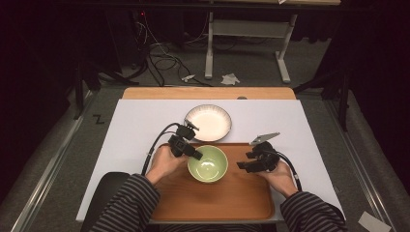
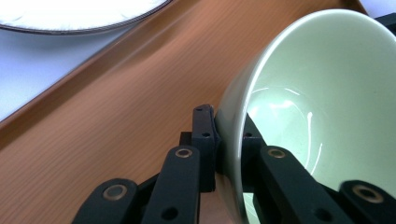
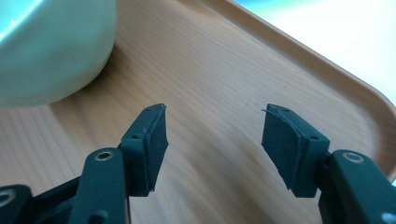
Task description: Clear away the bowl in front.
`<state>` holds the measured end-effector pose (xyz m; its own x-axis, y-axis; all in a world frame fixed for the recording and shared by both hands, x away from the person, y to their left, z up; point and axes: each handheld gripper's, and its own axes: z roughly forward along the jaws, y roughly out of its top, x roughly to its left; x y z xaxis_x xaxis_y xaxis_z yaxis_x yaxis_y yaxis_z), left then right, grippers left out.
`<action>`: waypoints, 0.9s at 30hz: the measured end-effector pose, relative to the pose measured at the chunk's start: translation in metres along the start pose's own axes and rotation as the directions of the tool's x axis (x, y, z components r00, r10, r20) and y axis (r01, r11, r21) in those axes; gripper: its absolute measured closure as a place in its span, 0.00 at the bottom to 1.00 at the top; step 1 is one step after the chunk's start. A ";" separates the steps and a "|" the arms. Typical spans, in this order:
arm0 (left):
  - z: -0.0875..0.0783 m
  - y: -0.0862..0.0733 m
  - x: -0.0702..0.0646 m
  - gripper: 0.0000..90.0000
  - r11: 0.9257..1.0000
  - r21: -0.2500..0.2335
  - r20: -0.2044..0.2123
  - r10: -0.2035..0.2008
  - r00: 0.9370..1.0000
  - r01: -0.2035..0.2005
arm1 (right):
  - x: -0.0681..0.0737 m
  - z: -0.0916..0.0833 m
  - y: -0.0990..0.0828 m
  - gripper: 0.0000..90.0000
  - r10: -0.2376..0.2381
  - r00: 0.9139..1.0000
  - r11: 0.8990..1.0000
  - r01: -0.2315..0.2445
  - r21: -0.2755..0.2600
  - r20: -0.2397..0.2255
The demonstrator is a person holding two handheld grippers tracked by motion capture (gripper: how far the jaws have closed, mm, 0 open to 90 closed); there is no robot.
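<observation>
A pale green bowl (image 1: 208, 163) rests on the wooden tray (image 1: 227, 203) in the high view. My left gripper (image 1: 197, 155) is shut on the bowl's left rim. In the left gripper view one jaw lies outside the bowl (image 2: 322, 107) wall and the other inside, with my left gripper (image 2: 229, 140) pinching the rim. My right gripper (image 1: 240, 165) hovers just right of the bowl, open with nothing between its jaws. In the right gripper view my right gripper (image 3: 215, 135) stands over the tray (image 3: 210, 70), and the bowl (image 3: 51, 46) is at the upper left.
A white plate (image 1: 208, 122) with a dark rim lies on the white mat (image 1: 140, 125) just behind the tray; it shows as the plate (image 2: 70, 14) in the left gripper view. Striped sleeves enter from the bottom. A desk frame and cables stand on the floor beyond.
</observation>
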<state>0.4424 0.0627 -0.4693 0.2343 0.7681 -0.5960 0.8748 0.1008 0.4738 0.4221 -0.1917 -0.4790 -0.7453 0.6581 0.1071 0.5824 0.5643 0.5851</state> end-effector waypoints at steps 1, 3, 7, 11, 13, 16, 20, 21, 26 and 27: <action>0.001 0.000 0.001 0.92 1.000 -0.001 -0.002 -0.005 1.000 0.005 | 0.000 0.000 0.000 0.46 0.000 1.000 1.000 0.000 -0.003 -0.003; 0.002 0.000 0.002 0.92 1.000 -0.001 -0.005 -0.008 1.000 0.008 | 0.000 0.000 0.000 0.46 0.012 1.000 1.000 -0.012 0.000 -0.007; 0.003 0.000 0.004 0.92 1.000 -0.001 -0.008 -0.012 1.000 0.012 | 0.000 0.000 0.000 0.46 -0.002 1.000 1.000 0.002 -0.003 0.000; 0.004 0.000 0.005 0.92 1.000 0.001 -0.011 -0.013 1.000 0.013 | 0.000 0.000 0.000 0.46 0.001 1.000 1.000 -0.001 -0.002 -0.003; 0.005 0.000 0.006 0.92 1.000 -0.001 -0.014 -0.014 1.000 0.014 | 0.000 -0.001 0.000 0.46 0.009 1.000 1.000 -0.009 -0.001 -0.005; 0.005 0.000 0.007 0.92 1.000 -0.001 -0.016 -0.018 1.000 0.018 | 0.000 0.000 0.000 0.46 -0.004 1.000 1.000 0.004 -0.003 -0.001; 0.006 0.000 0.008 0.92 1.000 -0.003 -0.020 -0.022 1.000 0.022 | 0.000 0.000 0.000 0.46 -0.003 1.000 1.000 0.003 0.001 0.000; 0.007 0.000 0.008 0.92 1.000 0.000 -0.020 -0.020 1.000 0.020 | 0.000 0.000 0.000 0.46 -0.002 1.000 1.000 0.002 -0.002 -0.002; 0.009 -0.001 0.007 0.92 1.000 0.005 -0.023 -0.018 1.000 0.018 | 0.001 0.000 0.000 0.46 -0.002 1.000 1.000 0.002 0.003 -0.001; 0.009 -0.002 0.007 0.92 1.000 0.006 -0.023 -0.018 1.000 0.018 | 0.001 0.000 0.000 0.46 0.002 1.000 1.000 -0.002 0.004 0.000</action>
<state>0.4464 0.0624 -0.4803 0.2086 0.7807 -0.5891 0.8813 0.1111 0.4593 0.4216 -0.1908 -0.4791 -0.7442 0.6592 0.1080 0.5850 0.5651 0.5817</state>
